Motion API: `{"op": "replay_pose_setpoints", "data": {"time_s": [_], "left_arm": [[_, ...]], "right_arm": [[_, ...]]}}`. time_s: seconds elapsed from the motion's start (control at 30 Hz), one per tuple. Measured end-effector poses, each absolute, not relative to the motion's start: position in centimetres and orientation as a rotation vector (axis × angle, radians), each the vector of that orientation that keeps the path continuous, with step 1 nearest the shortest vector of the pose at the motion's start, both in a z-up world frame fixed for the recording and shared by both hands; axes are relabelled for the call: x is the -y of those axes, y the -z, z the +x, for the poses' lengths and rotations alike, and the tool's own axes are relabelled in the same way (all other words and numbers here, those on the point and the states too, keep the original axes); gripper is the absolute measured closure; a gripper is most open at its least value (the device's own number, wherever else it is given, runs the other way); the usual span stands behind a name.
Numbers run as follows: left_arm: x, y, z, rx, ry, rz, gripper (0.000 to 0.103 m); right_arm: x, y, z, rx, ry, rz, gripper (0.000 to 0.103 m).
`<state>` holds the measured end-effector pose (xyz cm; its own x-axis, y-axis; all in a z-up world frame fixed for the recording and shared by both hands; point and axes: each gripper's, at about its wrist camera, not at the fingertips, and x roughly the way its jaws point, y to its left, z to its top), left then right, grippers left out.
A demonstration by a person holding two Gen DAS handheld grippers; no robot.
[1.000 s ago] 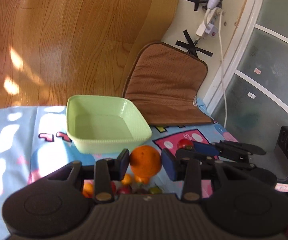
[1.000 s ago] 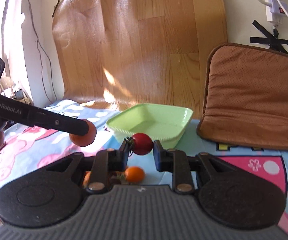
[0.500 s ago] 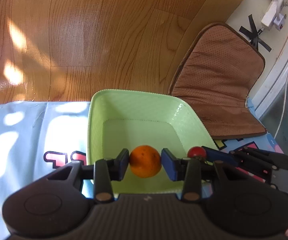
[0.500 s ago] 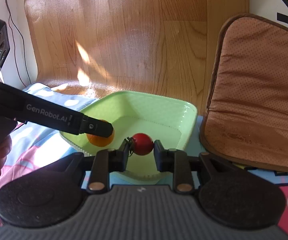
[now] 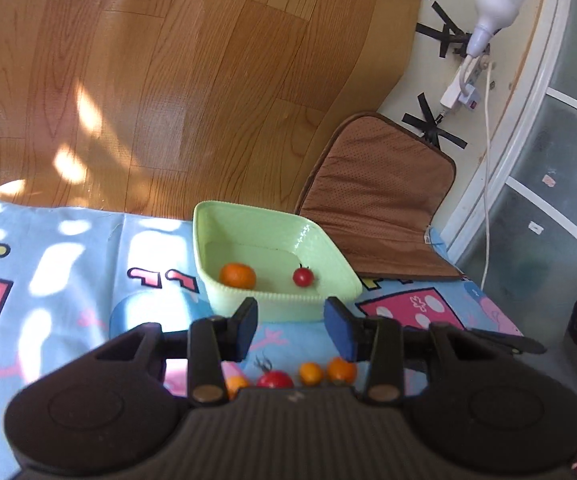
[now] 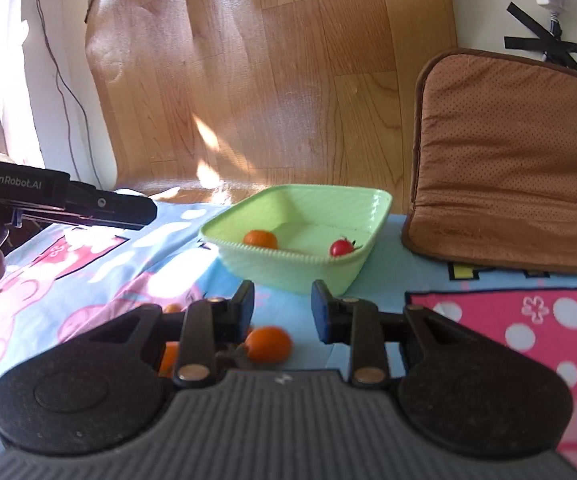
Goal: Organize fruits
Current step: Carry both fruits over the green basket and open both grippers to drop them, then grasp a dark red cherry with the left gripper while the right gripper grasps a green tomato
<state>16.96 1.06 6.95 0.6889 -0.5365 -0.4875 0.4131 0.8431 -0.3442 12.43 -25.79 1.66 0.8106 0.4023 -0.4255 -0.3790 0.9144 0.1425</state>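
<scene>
A light green square bowl (image 5: 342,266) (image 6: 380,204) sits on the blue cartoon cloth. Inside it lie an orange fruit (image 5: 237,275) (image 6: 260,238) and a red cherry tomato (image 5: 303,277) (image 6: 340,247). My left gripper (image 5: 291,325) is open and empty, pulled back from the bowl's near side. My right gripper (image 6: 282,309) is open and empty, also short of the bowl. Several small fruits lie on the cloth by my fingers: a red tomato (image 5: 274,379), small orange ones (image 5: 311,373) (image 5: 341,369), and an orange fruit (image 6: 268,344).
A brown cushion (image 5: 380,196) (image 6: 508,160) leans against the wall right of the bowl. A wooden-patterned sheet (image 5: 168,80) rises behind the cloth. A power strip with a white cable (image 5: 464,88) hangs at the right. The left gripper's arm (image 6: 60,200) crosses the right wrist view.
Both grippers have opened and let go of their fruit: the orange and the red tomato now lie in the bowl. Both grippers have drawn back from over the bowl.
</scene>
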Motion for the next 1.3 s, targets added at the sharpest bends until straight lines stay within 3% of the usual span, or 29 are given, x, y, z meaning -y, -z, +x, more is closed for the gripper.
{"op": "replay_pose_setpoints", "data": {"time_s": [0.1,0.17,0.43,0.6,1.13,1.3], "left_arm": [[-1.9,-5.4,13.5,-0.617,0.544,-0.203,0.065],[-2.4,-4.2,11.8,-0.636,0.549,-0.205,0.065],[-5.1,-1.2,8.4,-0.699,0.526,-0.275,0.065],[-4.9,-1.0,8.1,-0.687,0.541,-0.27,0.065],[-5.9,0.5,15.3,-0.766,0.581,-0.232,0.061],[-6.6,0.9,15.1,-0.764,0.586,-0.293,0.076]], "right_arm": [[25.6,-0.3,9.5,-0.487,-0.433,0.077,0.067],[25.1,0.5,8.1,-0.501,-0.42,0.083,0.057],[21.5,1.5,4.7,-0.506,-0.503,-0.04,0.058],[18.2,1.2,5.1,-0.472,-0.525,-0.179,0.065],[13.9,2.3,9.1,-0.526,-0.535,-0.206,0.063],[13.7,2.6,9.4,-0.553,-0.533,-0.2,0.068]]}}
